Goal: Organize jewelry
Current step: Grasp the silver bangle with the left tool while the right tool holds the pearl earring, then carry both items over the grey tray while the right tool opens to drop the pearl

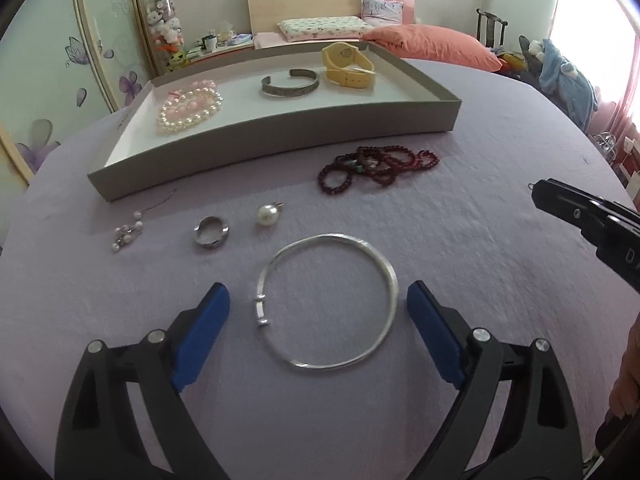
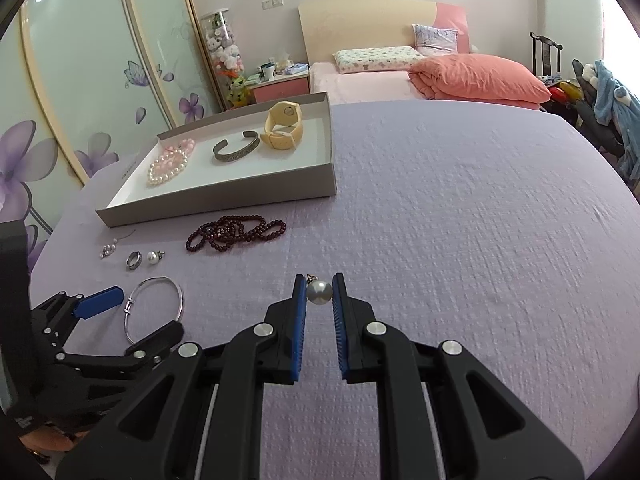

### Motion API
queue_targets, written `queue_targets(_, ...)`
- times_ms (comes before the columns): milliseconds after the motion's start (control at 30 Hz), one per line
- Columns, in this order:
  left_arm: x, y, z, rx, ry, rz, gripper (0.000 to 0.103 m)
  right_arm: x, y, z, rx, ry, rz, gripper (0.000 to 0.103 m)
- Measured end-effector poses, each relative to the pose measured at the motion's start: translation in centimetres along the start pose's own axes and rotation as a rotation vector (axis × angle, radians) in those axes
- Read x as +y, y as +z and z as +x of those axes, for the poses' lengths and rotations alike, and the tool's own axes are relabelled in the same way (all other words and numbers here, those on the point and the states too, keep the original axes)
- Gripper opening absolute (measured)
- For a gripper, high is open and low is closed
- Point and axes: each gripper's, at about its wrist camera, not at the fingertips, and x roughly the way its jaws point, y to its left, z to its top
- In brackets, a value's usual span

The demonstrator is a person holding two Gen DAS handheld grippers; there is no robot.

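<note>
Two grippers worked over the lavender bedspread (image 2: 440,208). The left gripper (image 1: 319,304) was spread wide, its blue pads flanking a silver bangle (image 1: 326,300) lying flat. The right gripper (image 2: 319,292) pinched a pearl earring (image 2: 319,291) between its pads. Beyond, the gray tray (image 1: 280,140) held a pearl bracelet (image 1: 188,114), a cuff (image 1: 290,83) and a yellow watch (image 1: 349,65).
</note>
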Motion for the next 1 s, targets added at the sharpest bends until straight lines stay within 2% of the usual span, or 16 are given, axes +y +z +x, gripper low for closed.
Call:
queue_targets(233, -0.5, 0.4, 0.3, -0.001, 0.009, -0.024, 0.086, 0.0, 0.0, -0.3, -0.009, 0.004, 0.009, 0.014)
queue_targets(367, -0.4, 0.4, 0.0, -0.022, 0.013, -0.026, 0.07, 0.1, 0.0, -0.4, -0.012, 0.007, 0.007, 0.014)
queue_targets(667, 0.5, -0.3, -0.5, -0.038, 0.007, -0.006, 0.069, 0.9, 0.1, -0.5, -0.013, 0.026, -0.004, 0.014)
queue_targets(867, 3.8, -1.5, -1.4, -0.037, 0.041, -0.032, 0.069, 1.7, 0.1, -0.2, -0.01, 0.037, -0.019, 0.014)
queue_targets(1000, 6.7, -2.4, -2.1, -0.044, 0.091, -0.057, 0.069, 2.4, 0.1, 0.2, -0.004, 0.049, -0.03, 0.014)
